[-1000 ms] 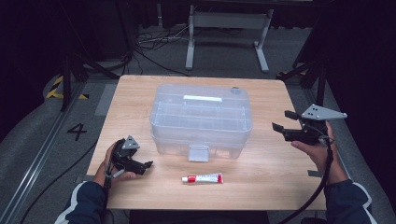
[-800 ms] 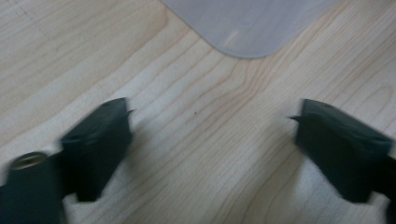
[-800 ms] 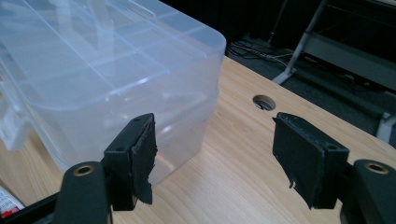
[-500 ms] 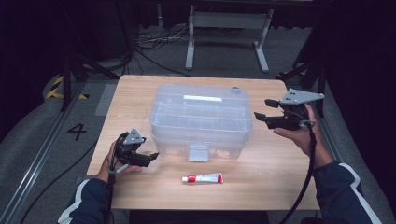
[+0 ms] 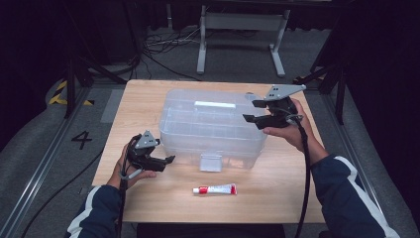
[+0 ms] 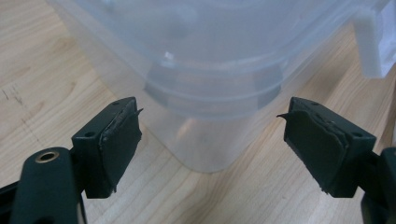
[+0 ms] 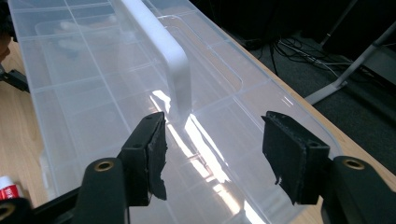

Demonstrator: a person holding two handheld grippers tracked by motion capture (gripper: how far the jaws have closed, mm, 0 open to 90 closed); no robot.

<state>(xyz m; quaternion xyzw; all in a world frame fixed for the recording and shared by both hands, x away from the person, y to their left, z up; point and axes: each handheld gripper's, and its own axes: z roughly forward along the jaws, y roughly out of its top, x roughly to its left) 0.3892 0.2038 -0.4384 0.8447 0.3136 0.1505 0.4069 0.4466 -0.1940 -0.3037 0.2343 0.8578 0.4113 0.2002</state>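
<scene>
A clear plastic storage box (image 5: 210, 131) with a lid and a white handle (image 5: 214, 104) stands in the middle of the wooden table (image 5: 148, 99). My left gripper (image 5: 166, 162) hovers at the box's front left corner (image 6: 210, 116). It is open, its jaws have just been closing a little, and the pads stand apart from the corner. My right gripper (image 5: 250, 111) hangs over the lid's right end (image 7: 219, 154). It is open too, its jaws have just been closing, and nothing is pressed between them. The handle (image 7: 163, 51) runs away ahead of it.
A red and white tube (image 5: 214, 189) lies on the table in front of the box. The box's front latch (image 5: 210, 161) hangs down. Metal stand legs and cables lie on the floor beyond the table's far edge.
My right gripper has moved left from beside the table's right edge to above the box's right end. My left gripper has risen and edged right toward the box's corner.
</scene>
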